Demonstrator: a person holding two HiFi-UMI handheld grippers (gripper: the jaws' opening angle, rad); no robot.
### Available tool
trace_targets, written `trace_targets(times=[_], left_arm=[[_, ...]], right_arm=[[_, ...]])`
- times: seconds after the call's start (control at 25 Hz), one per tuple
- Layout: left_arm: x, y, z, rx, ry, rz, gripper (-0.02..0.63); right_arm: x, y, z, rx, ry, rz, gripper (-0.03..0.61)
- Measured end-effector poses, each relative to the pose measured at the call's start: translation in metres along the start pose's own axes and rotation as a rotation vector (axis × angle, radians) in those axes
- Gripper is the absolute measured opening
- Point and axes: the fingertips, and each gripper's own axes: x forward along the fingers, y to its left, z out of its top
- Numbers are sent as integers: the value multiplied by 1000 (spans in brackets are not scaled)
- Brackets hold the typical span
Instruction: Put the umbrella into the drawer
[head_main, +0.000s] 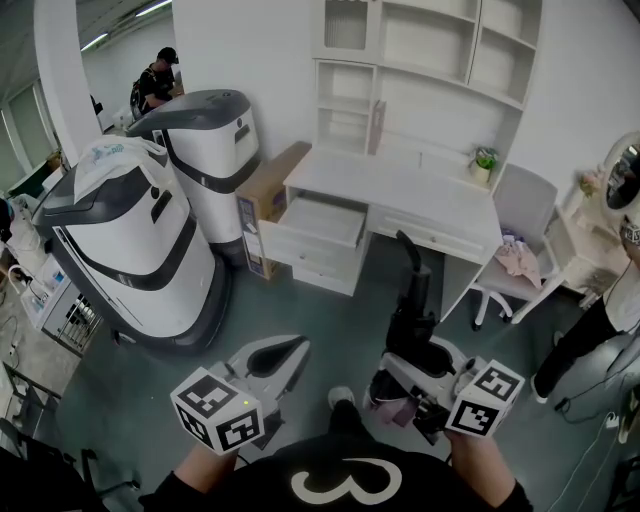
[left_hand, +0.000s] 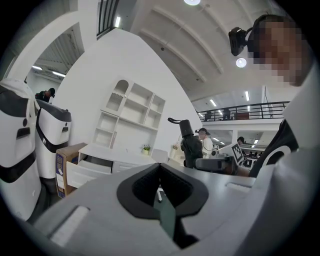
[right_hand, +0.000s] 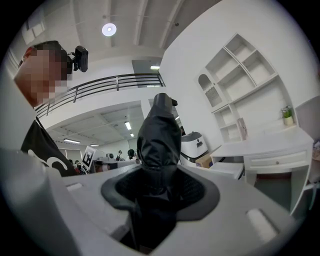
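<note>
A black folded umbrella (head_main: 412, 300) stands upright in my right gripper (head_main: 410, 345), which is shut on its lower part. In the right gripper view the umbrella (right_hand: 159, 135) fills the hollow between the pads of the right gripper (right_hand: 160, 175). My left gripper (head_main: 300, 347) is at the lower left, shut and holding nothing. In its own view the left gripper (left_hand: 160, 167) has its jaw tips together. The umbrella (left_hand: 190, 145) shows beyond it. Ahead, the white desk (head_main: 410, 195) has its left drawer (head_main: 322, 222) pulled open. Both grippers are well short of it.
Two large white-and-grey machines (head_main: 140, 240) (head_main: 205, 150) stand on the left. A cardboard box (head_main: 265, 200) leans beside the desk. A chair (head_main: 520, 250) with a pink cloth stands right of the desk. One person stands at the back left (head_main: 155, 80), another at the right edge (head_main: 610, 320).
</note>
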Motion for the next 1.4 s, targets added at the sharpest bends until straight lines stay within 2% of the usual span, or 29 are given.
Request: trace_targets(times=[0.24, 0.44, 0.68, 0.96, 1.16, 1.4], left_arm=[[25, 40, -12, -46, 15, 36, 8], [68, 87, -9, -66, 36, 66, 8], [154, 163, 4, -108, 83, 98, 8], [254, 238, 45, -86, 91, 95, 8], [289, 273, 59, -67, 101, 110, 8], [300, 313, 57, -94, 104, 133, 8]], right_arm=[[35, -38, -7, 18, 40, 23, 187], [75, -92, -2, 44, 71, 45, 189], [135, -190, 21, 93, 105, 58, 189], [201, -288, 64, 82, 129, 74, 189], [238, -328, 85, 77, 131, 92, 187], [279, -350, 95, 65, 144, 103, 189]])
